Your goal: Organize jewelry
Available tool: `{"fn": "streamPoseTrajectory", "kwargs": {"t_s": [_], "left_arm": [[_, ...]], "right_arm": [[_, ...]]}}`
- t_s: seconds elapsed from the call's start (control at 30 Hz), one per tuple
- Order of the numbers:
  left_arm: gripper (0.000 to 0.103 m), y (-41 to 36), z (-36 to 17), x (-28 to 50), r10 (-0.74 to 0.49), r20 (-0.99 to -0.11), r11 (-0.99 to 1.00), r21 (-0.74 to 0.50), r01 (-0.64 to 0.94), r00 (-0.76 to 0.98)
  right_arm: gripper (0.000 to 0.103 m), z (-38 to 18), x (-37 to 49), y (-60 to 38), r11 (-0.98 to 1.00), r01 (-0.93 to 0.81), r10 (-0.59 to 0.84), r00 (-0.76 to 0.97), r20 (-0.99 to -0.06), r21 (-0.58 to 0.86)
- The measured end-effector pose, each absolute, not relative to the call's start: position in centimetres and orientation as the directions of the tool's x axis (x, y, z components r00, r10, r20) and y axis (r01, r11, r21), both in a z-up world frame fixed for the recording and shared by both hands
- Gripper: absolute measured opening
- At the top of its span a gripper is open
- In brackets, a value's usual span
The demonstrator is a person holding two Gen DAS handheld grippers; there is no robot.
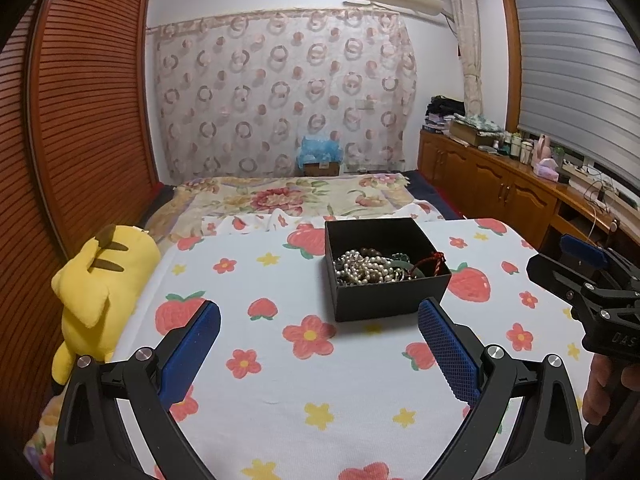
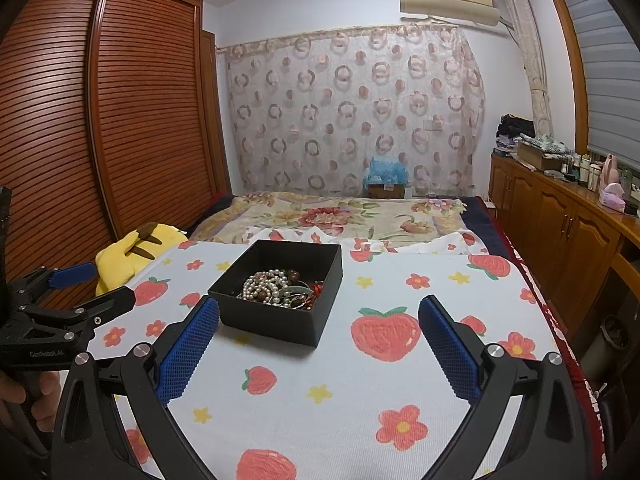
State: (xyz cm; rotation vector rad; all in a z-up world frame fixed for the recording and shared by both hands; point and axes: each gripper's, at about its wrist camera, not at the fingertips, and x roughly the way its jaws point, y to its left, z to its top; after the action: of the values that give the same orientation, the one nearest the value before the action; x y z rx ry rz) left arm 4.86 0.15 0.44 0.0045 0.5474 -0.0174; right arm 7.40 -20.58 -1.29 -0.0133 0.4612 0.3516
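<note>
Your left gripper (image 1: 319,322) is spread wide, blue pads (image 1: 191,354) well apart, nothing between them. It hangs over the cloth (image 1: 280,392), a white sheet printed with strawberries and flowers.

The box (image 1: 390,296), black and lidless, sits on the cloth just ahead of this gripper and a little to its right, beyond the right fingertip and not touching it. Inside lies a tangle: pearls (image 1: 362,268) toward the left, darker beads and a green piece behind them, a red cord (image 1: 434,261) at the right wall. I cannot separate the pieces further.

Your right gripper (image 2: 319,320) is likewise spread, empty. From its view the box (image 2: 276,320) stands ahead and to the left; its near corner is just beside the left fingertip (image 2: 200,332), though I cannot tell whether they touch. The pearls (image 2: 264,286) show clearly at this angle.

Each gripper appears in the other's view: the right one (image 1: 588,280) at the far right edge of the left view, the left one (image 2: 80,292) at the far left edge of the right view.

A yellow plush (image 1: 100,284) lies at the cloth's left edge, well left of the left gripper. Beyond the box lies a floral blanket (image 1: 296,196).
</note>
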Motion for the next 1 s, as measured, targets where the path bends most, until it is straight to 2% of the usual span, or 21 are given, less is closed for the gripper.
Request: {"fn": "streamPoseTrajectory", "kwargs": {"t_s": [1.0], "left_arm": [[0.095, -0.3, 0.92, 4.54, -0.018, -0.514, 1.0, -0.001, 0.02, 0.857]], "right_arm": [[0.1, -1.29, 7.41, -20.69, 0.939, -0.336, 0.331, 0.836, -0.438, 0.069]]}}
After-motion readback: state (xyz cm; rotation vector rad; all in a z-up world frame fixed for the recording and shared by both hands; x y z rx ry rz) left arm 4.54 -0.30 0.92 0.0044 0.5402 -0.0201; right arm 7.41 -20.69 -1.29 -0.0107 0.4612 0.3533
